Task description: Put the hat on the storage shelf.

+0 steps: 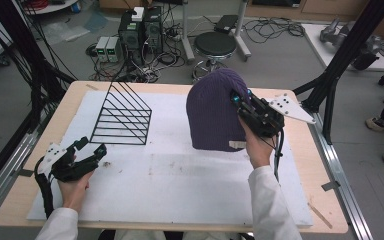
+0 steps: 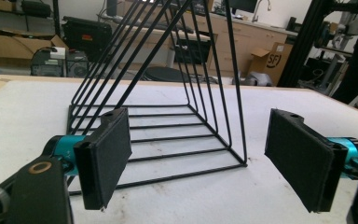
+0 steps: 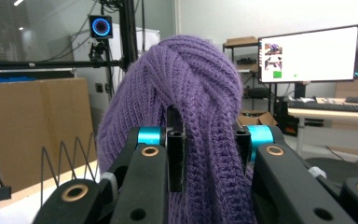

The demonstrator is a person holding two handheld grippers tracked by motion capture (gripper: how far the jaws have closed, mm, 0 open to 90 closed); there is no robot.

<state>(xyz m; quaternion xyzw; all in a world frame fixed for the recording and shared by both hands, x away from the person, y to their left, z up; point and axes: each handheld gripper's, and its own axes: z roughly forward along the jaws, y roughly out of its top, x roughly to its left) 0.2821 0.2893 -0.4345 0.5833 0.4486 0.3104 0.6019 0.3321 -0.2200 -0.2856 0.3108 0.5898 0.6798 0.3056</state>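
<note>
Right gripper view: claw (image 3: 208, 154) pinching beanie (image 3: 186, 93).

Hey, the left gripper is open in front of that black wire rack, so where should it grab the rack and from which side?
Probably one thin wire at the near end of the black wire rack, approached from the person's side, where the open left gripper already faces it. The rack is a triangular frame of slim rods, wider than the jaw gap, so pinch a single slanted or upright rod near the corner.

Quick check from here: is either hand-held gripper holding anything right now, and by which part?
The right hand-held gripper pinches a fold of the purple knit beanie on its side, lifting it. The left hand-held gripper is open, holding nothing.
</note>
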